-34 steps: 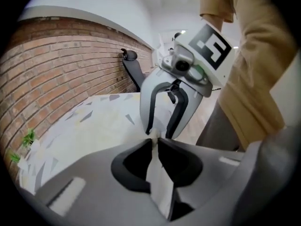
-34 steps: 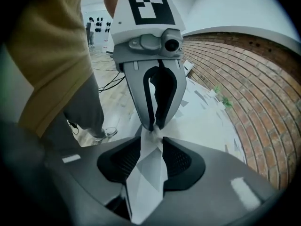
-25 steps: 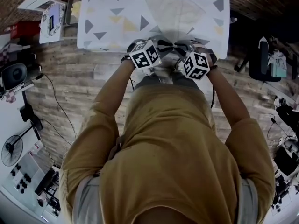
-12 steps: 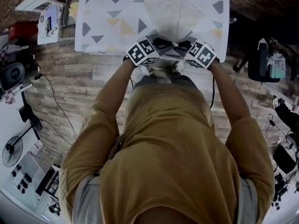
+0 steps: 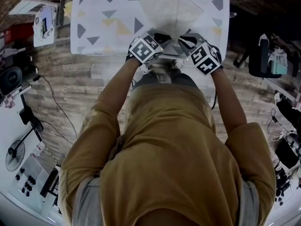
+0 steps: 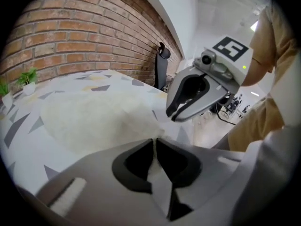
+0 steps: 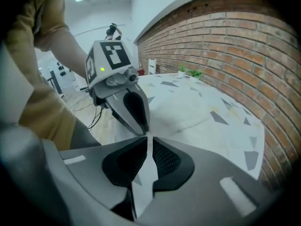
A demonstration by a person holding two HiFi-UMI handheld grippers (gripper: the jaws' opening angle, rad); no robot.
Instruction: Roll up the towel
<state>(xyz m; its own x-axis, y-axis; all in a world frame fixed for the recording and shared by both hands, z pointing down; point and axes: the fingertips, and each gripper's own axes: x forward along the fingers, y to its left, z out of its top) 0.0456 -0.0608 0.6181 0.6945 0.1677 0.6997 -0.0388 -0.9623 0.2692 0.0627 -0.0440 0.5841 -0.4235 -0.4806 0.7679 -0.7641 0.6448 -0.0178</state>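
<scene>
Your left gripper [image 6: 155,142] and right gripper [image 7: 149,142], each clamped on the near edge of the towel [image 5: 164,8], have just rolled and pushed forward; the first turn looks begun.

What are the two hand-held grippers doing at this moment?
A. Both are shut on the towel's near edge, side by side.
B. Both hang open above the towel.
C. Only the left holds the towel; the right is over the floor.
A: the left hand-held gripper and the right hand-held gripper each have their jaws closed on white cloth, next to each other at the near edge of the towel.
</scene>
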